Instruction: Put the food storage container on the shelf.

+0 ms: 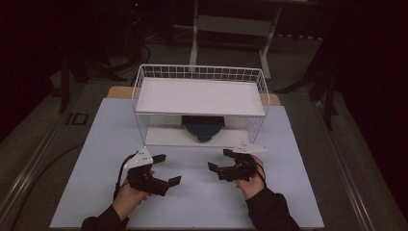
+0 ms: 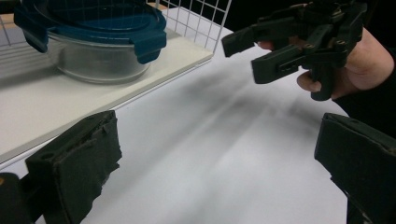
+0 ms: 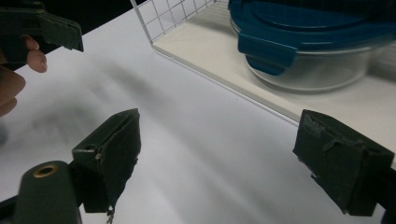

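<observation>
On the near half of the white bench (image 1: 202, 192), left tongs (image 1: 169, 168) and right tongs (image 1: 219, 160) hover with jaws spread and empty, facing each other, while the blue-lidded glass container (image 1: 202, 128) sits beyond them on the wire rack's (image 1: 199, 73) lower shelf.

One lidded glass container (image 1: 203, 128), one wire shelf rack (image 1: 200, 73), two tongs, left (image 1: 163, 169) and right (image 1: 219, 160).
</observation>
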Tool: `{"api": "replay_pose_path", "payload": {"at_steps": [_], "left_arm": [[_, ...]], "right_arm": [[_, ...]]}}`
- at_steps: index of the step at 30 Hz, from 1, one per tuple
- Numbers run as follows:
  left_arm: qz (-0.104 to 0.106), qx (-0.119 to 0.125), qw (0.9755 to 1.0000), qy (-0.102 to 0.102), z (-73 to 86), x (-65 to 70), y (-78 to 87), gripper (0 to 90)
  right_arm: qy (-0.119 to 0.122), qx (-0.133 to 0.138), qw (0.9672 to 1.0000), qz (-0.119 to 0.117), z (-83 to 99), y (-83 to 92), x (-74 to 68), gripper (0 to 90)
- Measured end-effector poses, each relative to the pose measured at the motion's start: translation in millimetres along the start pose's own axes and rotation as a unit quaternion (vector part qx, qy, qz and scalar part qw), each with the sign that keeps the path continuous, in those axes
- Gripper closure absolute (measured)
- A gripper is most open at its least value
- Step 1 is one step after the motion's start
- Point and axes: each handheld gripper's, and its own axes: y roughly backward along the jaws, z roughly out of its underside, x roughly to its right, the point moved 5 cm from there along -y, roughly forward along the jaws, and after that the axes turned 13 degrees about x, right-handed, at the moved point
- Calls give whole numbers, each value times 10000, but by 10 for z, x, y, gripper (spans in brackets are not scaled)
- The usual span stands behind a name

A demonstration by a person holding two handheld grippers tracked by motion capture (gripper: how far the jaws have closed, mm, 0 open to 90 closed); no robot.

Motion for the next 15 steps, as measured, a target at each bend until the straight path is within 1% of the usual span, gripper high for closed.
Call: {"api": "replay_pose_path", "payload": {"at_steps": [3, 7, 10, 11, 15], "left_arm": [[17, -9, 10000, 4, 7, 10, 8, 4], [31, -49, 10000, -40, 23, 27, 14, 4], [104, -74, 9999, -41, 31, 42, 15, 4], [91, -79, 9999, -57, 33, 41, 18, 4], [112, -55, 9999, -15, 37, 41, 29, 4]], "right_arm": [[38, 57, 10000, 30, 8, 96, 3, 143], [-7, 115, 9999, 11, 21, 215, -3, 144], [15, 107, 9999, 6, 43, 295, -3, 144], [10, 114, 9999, 9, 51, 322, -2, 144], [-63, 130, 9999, 37, 94, 445, 3, 144]]}}
